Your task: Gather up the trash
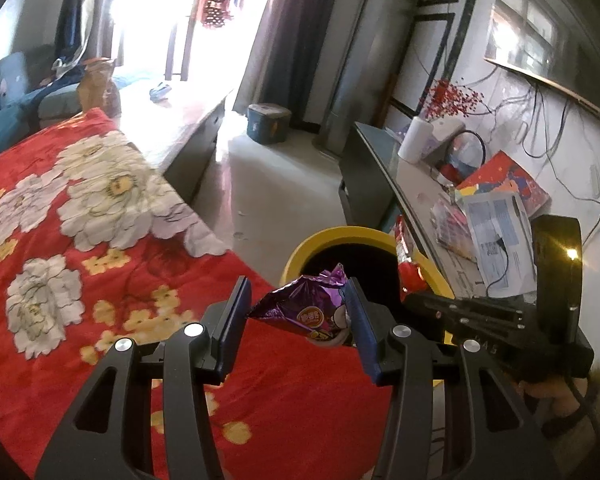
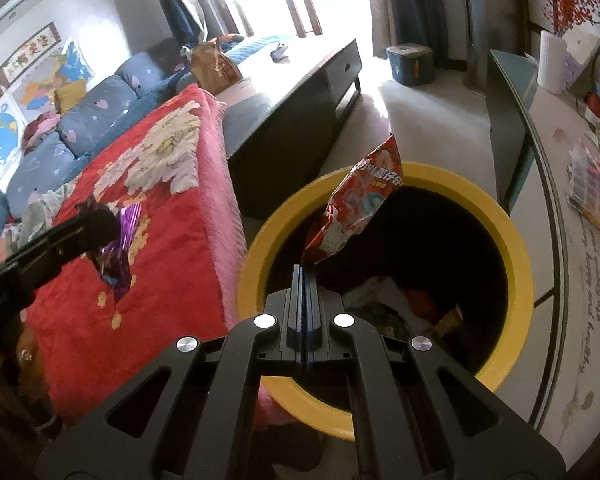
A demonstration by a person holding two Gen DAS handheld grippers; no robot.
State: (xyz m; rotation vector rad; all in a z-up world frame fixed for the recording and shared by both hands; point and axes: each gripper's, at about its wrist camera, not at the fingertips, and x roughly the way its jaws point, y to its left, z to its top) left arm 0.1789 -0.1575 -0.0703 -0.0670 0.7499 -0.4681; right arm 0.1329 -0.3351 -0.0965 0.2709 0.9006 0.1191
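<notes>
A purple snack wrapper (image 1: 306,308) sits pinched between the pads of my left gripper (image 1: 300,316), held above the edge of the red floral blanket (image 1: 100,240), just short of the yellow-rimmed bin (image 2: 384,276). My right gripper (image 2: 305,276), jaws fully together, clamps the bottom corner of a red snack bag (image 2: 356,208) over the bin's dark mouth, where other litter already lies.

Cursive script runs along the table (image 2: 572,264) edge in the right wrist view; the words "happy and healthy life" are partly legible. The red snack bag (image 2: 356,208) and the purple snack bag (image 1: 308,304) carry printed characters too blurred to read.
</notes>
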